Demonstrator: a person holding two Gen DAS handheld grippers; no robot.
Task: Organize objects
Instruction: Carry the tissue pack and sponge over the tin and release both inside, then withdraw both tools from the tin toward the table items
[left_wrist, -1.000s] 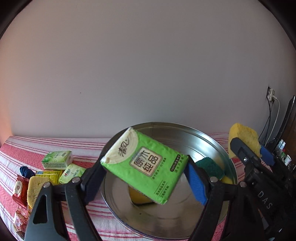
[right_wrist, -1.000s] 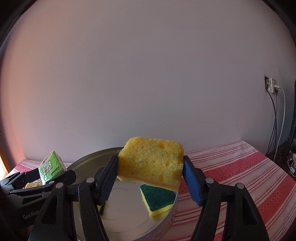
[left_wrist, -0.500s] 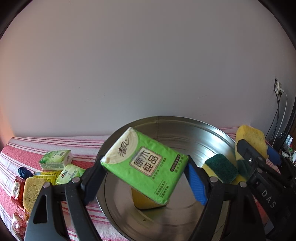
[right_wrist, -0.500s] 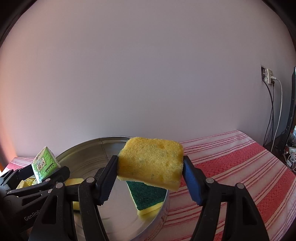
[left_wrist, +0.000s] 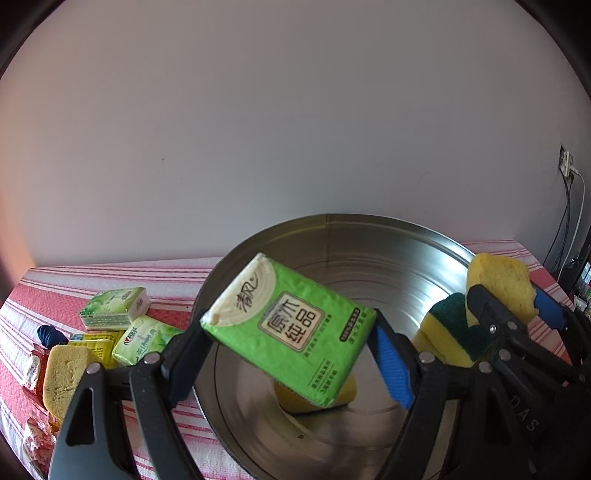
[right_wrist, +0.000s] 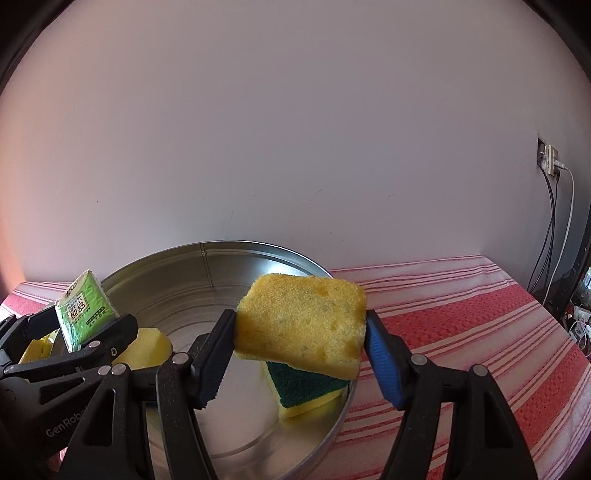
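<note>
The round metal tin (left_wrist: 369, 236) is sitting on the striped desk (right_wrist: 461, 295), now looming larger in both views as both grippers are closing in above it. The left gripper (left_wrist: 291, 332) is clamping a green tissue pack (left_wrist: 291, 328) over the tin; the right gripper (right_wrist: 301, 332) is squeezing a yellow sponge (right_wrist: 301, 325) above its right rim. Releasing both looks imminent.

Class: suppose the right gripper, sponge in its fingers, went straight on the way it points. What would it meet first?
Probably the far wall of the metal basin, since the right gripper and its yellow sponge hang over the rim; depth is unclear.
</note>
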